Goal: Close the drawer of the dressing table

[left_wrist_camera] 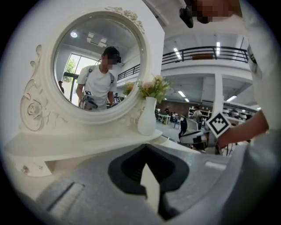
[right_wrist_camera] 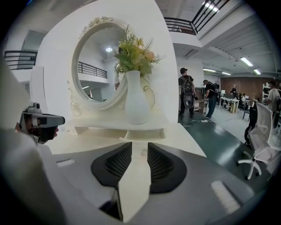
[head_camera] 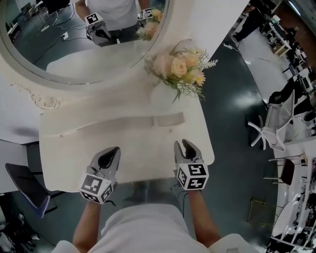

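Centrally, small white drawer slightly ajar beneath shelf, left gripper closed, right gripper narrowly parted, empty

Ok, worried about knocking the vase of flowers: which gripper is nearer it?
Right. The right gripper is nearly straight in front of the vase of flowers; the left gripper is farther, off to its left.

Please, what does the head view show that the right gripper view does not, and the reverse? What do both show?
Only the head view: the person's forearms and the person's reflection in the mirror. Only the right gripper view: two standing people in the hall, and the right gripper with jaws apart and nothing between. Both: the mirror, the vase of flowers, the tabletop.
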### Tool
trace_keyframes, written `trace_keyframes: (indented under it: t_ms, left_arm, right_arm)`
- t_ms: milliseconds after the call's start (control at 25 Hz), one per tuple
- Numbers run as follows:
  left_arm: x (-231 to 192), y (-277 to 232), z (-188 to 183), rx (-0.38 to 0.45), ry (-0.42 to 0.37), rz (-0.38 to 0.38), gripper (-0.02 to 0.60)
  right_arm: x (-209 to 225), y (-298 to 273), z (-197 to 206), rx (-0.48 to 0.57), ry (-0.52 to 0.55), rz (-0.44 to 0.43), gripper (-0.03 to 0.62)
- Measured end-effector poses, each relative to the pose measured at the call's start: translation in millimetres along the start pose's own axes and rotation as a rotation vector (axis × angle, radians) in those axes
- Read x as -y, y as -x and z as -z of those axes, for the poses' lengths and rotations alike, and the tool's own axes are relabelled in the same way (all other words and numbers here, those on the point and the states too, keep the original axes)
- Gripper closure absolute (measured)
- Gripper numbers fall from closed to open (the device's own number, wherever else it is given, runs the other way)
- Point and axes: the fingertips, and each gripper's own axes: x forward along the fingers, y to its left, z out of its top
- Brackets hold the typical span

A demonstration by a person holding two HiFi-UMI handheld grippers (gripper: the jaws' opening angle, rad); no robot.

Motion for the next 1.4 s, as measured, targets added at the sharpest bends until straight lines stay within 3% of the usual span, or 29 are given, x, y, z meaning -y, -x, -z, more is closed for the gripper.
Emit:
trace_keyframes:
  t_ms: [480,760,1400]
  left_arm:
    - [-15,-20,39,-0.092,0.047,-0.032,0.583]
    - [-18,-23,50,-0.104,0.125,-0.048,0.583]
    - [-9,-31,59,-0.153,0.054,-0.038,0.583]
  right_arm:
    - [12,-69,30,-0.087,-0.004,-0.032,0.496]
    - [17,-95,43,-0.135,-0.005,-0.036,0.497]
    - [27,-126,37,-0.135,-0.001,-0.010,0.497]
